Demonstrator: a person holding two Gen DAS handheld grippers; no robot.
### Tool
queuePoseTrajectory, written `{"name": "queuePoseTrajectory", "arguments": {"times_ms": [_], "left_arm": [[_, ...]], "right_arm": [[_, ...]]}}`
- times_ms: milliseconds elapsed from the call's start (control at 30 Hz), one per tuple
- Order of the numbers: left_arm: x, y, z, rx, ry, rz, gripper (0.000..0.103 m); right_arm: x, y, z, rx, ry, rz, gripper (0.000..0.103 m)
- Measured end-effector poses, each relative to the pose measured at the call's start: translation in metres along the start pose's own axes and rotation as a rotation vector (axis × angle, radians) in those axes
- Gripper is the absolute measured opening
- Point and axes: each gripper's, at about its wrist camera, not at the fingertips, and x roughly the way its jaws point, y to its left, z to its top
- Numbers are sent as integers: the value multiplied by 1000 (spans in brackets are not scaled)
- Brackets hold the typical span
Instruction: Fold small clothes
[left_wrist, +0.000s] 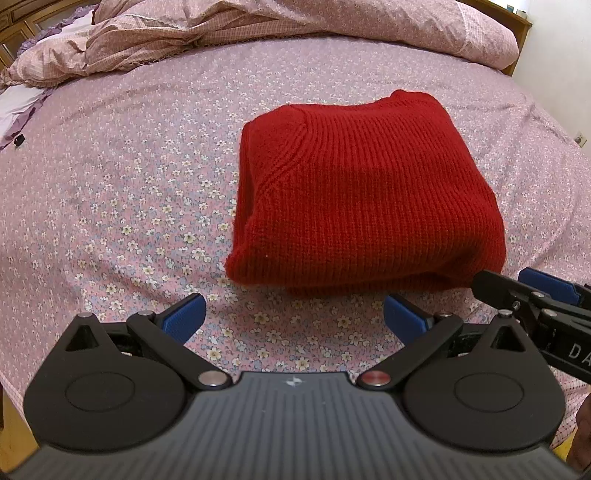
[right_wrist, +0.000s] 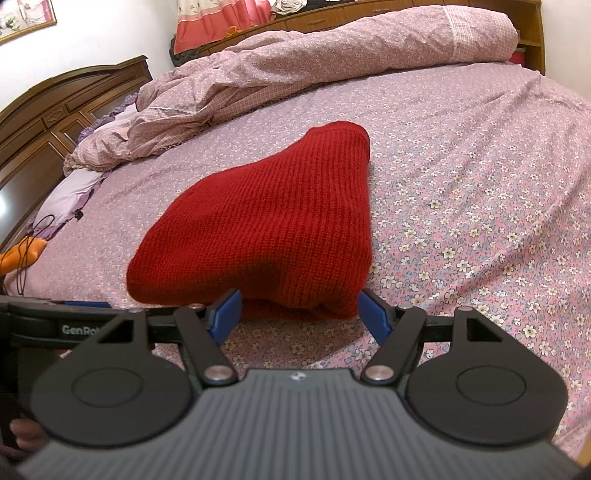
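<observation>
Red sweater (left_wrist: 365, 195) lay folded just ahead of right gripper (right_wrist: 299, 314), long axis running away; left gripper (left_wrist: 293, 314) farther, sweater ahead-right. Both jaws apart, empty.

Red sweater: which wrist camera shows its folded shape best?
The left wrist view: the red sweater shows its whole top face, with the shoulder seam and neckline edge. The right wrist view sees it from its near right corner, foreshortened, its near edge partly hidden behind the right gripper.
</observation>
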Motion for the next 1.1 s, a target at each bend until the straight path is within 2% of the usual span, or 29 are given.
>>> {"name": "queuePoseTrajectory", "arguments": {"times_ms": [1100], "left_arm": [[-1, -2, -2, 0, 1, -5, 103]], "right_arm": [[0, 1, -1, -1, 1, 0, 72]]}}
